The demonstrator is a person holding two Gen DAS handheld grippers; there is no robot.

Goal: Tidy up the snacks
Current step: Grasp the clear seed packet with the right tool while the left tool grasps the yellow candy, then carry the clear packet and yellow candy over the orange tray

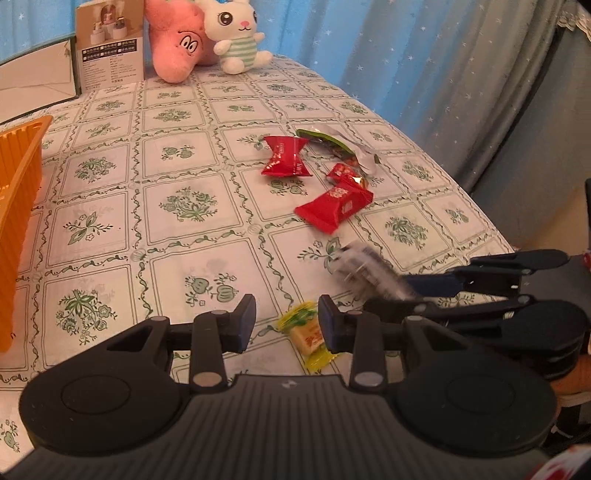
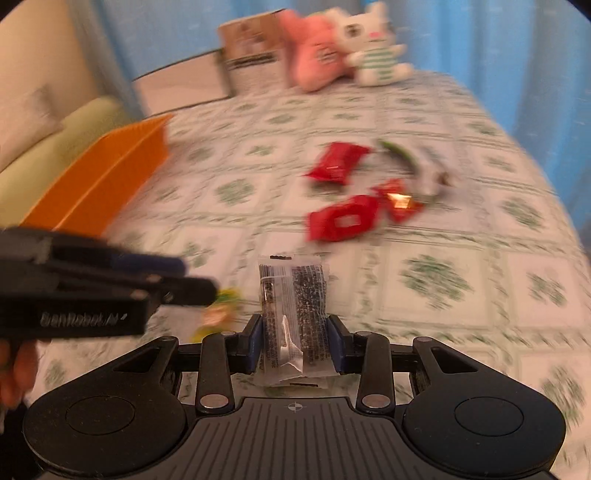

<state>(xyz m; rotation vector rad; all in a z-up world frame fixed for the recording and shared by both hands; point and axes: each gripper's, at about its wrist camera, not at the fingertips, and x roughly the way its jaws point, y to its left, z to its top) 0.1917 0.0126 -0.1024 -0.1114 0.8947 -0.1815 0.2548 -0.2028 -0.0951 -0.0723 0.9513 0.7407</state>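
My left gripper (image 1: pixel 287 325) hangs open low over the tablecloth. A yellow wrapped candy (image 1: pixel 306 334) lies on the cloth between its fingers, close to the right pad (image 1: pixel 327 323). My right gripper (image 2: pixel 295 341) is shut on a clear packet with dark contents (image 2: pixel 291 306), which stands up from the pads. In the left wrist view that packet (image 1: pixel 369 273) is a blur at the tip of the right gripper (image 1: pixel 406 293). Two red snack packets (image 1: pixel 286 157) (image 1: pixel 334 206), a small red one (image 1: pixel 341 171) and a green-and-silver wrapper (image 1: pixel 332 142) lie further back. An orange tray (image 1: pixel 22 184) stands at the left.
A pink plush (image 1: pixel 177 44), a white bunny plush (image 1: pixel 236 33) and a printed box (image 1: pixel 110 44) stand at the far end of the table. A blue starred curtain (image 1: pixel 424 74) hangs behind the table's right edge. A person's hand (image 2: pixel 14 369) holds the left gripper (image 2: pixel 195 284).
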